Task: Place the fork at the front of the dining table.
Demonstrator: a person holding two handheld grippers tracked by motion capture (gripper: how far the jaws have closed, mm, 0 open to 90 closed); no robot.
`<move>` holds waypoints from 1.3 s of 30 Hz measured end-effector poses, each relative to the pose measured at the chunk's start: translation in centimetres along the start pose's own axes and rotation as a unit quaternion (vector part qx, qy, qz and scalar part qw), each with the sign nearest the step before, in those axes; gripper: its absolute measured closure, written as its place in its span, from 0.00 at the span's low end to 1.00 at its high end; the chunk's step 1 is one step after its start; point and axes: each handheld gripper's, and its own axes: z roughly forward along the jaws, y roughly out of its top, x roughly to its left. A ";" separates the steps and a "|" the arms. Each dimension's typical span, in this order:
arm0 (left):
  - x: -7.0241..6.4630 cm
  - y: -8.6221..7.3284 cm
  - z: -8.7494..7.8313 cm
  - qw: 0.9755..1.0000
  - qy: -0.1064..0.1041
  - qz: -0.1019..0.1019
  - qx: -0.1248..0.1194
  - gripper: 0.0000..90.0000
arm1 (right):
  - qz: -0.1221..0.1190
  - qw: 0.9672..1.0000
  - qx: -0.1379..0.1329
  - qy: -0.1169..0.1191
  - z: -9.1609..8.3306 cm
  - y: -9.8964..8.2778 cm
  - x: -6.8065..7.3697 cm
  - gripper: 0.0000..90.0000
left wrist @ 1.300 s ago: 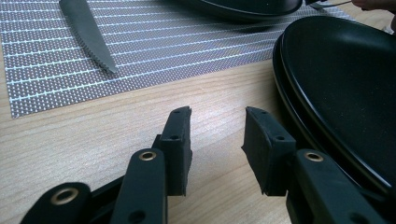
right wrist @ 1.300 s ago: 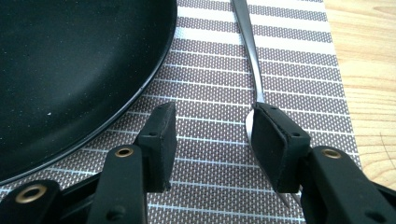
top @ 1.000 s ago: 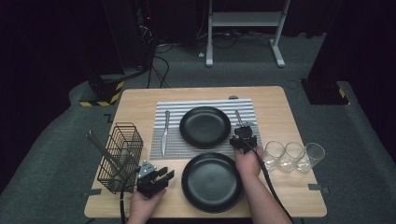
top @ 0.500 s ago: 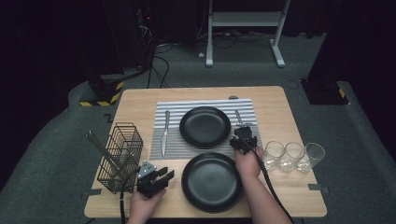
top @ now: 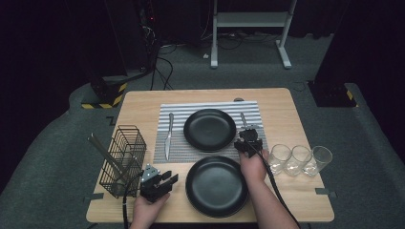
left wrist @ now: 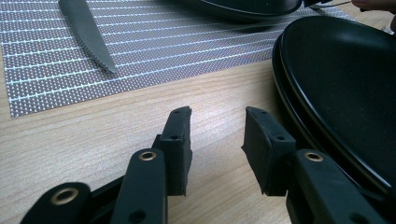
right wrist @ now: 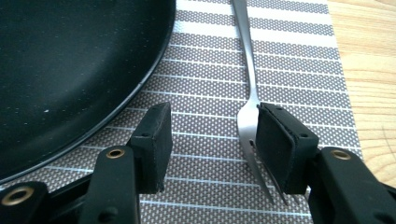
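Observation:
My right gripper [top: 249,131] rests low on the striped placemat [top: 176,148], at the right of the far black plate [top: 210,130]. Its jaws stand open in the right gripper view [right wrist: 212,112]. A steel fork [right wrist: 251,126] lies flat on the mat with its tines right against the inner face of the right-hand jaw, and no pad presses on it. At the front left my left gripper [top: 168,180] is held over bare wood, left of the near black plate [top: 217,185]. That gripper [left wrist: 217,116] is open with nothing between its jaws. A serrated knife [left wrist: 88,32] lies ahead on the mat.
A black wire basket [top: 122,160] with a long utensil leaning in it stands at the table's left edge. Three clear glasses [top: 300,158] stand in a row at the right. The near plate's rim [left wrist: 289,107] is close beside the left gripper's right-hand jaw.

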 end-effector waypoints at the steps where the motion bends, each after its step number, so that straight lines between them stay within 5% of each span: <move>1: 0.0 0.0 0.0 1.000 0.000 0.000 0.000 0.68 | 0.001 1.000 0.003 -0.001 0.0 0.0 0.0 0.50; 19: 0.0 0.0 0.0 1.000 0.000 0.000 0.000 0.68 | 0.000 0.999 0.002 0.037 -0.3 0.0 0.8 0.53; 25: 0.0 0.0 0.0 1.000 0.000 0.000 0.000 0.68 | -0.002 1.000 -0.017 0.009 -0.9 0.4 0.1 0.53; 33: 0.0 0.0 0.0 1.000 0.000 0.000 0.000 0.68 | -0.008 1.000 0.007 -0.012 -0.3 0.3 0.0 0.48; 39: 0.0 0.0 0.0 1.000 -0.001 0.000 0.000 0.68 | -0.001 1.000 0.024 -0.007 0.3 0.1 0.1 0.48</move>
